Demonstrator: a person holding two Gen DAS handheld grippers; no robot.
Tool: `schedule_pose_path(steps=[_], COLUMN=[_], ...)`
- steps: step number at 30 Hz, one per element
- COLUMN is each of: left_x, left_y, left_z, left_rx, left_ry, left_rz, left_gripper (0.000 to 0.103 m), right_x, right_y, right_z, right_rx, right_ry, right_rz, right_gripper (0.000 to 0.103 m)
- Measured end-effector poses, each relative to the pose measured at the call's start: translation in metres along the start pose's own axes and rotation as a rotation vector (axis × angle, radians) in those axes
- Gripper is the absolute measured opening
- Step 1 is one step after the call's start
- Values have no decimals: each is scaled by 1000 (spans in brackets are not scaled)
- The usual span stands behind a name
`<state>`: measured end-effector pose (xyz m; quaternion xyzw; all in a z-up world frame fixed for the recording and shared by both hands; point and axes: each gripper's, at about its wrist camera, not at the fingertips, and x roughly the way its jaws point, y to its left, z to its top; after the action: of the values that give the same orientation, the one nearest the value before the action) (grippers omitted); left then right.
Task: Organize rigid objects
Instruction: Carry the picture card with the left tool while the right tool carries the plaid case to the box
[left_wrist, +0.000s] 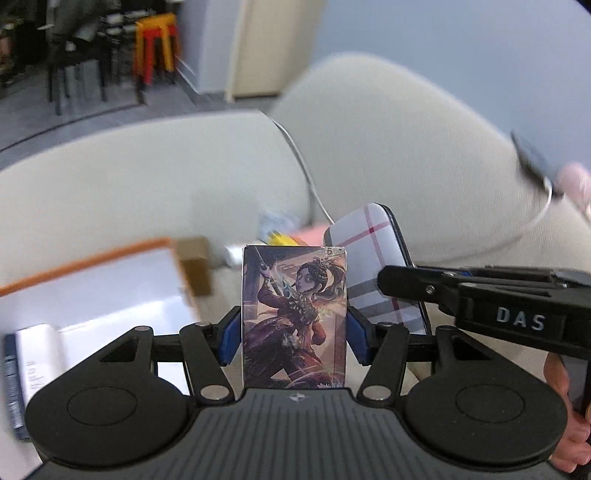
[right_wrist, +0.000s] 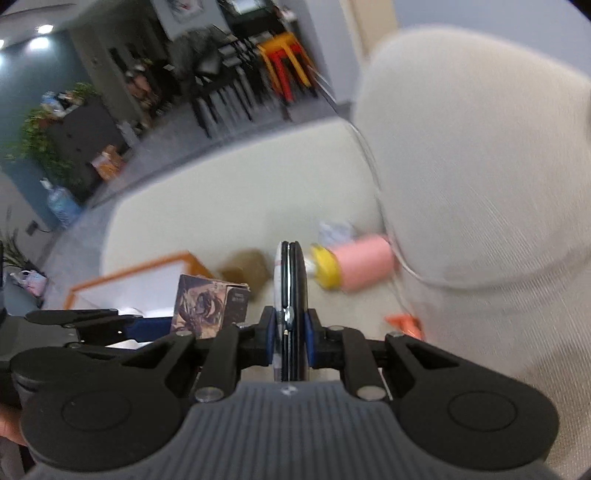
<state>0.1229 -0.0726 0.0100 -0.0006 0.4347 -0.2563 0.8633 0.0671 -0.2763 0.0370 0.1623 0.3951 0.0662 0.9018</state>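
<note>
Left wrist, illustrated card box (left_wrist: 294, 317), upright

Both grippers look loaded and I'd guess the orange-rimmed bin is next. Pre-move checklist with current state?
1. Left gripper grip on the card box: ok, blue pads on both sides, box upright.
2. Right gripper grip on the plaid-cased phone: ok, clamped edge-on between the pads.
3. Grippers apart from each other: cannot tell, they are close side by side and the left wrist view shows the phone right beside the box.
4. Orange-rimmed bin has room: ok, white floor shows, with a white item at its near end.
5. Bin position sharp enough to aim: not ok, both views are motion-blurred.
</note>
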Motion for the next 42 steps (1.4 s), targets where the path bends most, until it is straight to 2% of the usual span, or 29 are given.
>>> schedule_pose_path(steps=[5, 11, 14, 17, 22, 27, 32, 36, 42], left_x=[-41, -56, -55, -45, -8, 34, 60, 76, 100], left_y=[46, 113, 144, 172, 196, 207, 218, 222, 205], left_z=[-10, -41, -54, -60, -46, -30, -25, -21, -19], left_rx=[-103, -260, -329, -393, -357, -323, -352, -359, -327], left_ry=[-72, -69, -46, -25, 49, 138, 164, 191, 224], left_rz=[77, 155, 159, 127, 92, 139, 102, 123, 165], left_gripper=[66, 66, 66, 66, 66, 66, 66, 66, 66], right_x=[-3, 33, 58, 83, 122, 150, 171, 189, 207], right_y=[51, 109, 132, 147, 146, 144, 140, 141, 145], right_z=[5, -2, -12, -21, -25, -19, -17, -18, -22], right_rx=[-59, -114, -131, -143, -89, -76, -45, -22, -12], right_ry=[-25, 55, 124, 177, 250, 267, 296, 320, 346], right_rz=[118, 209, 241, 232, 198, 144, 109, 89, 80], right_gripper=[14, 14, 14, 14, 14, 14, 14, 15, 15])
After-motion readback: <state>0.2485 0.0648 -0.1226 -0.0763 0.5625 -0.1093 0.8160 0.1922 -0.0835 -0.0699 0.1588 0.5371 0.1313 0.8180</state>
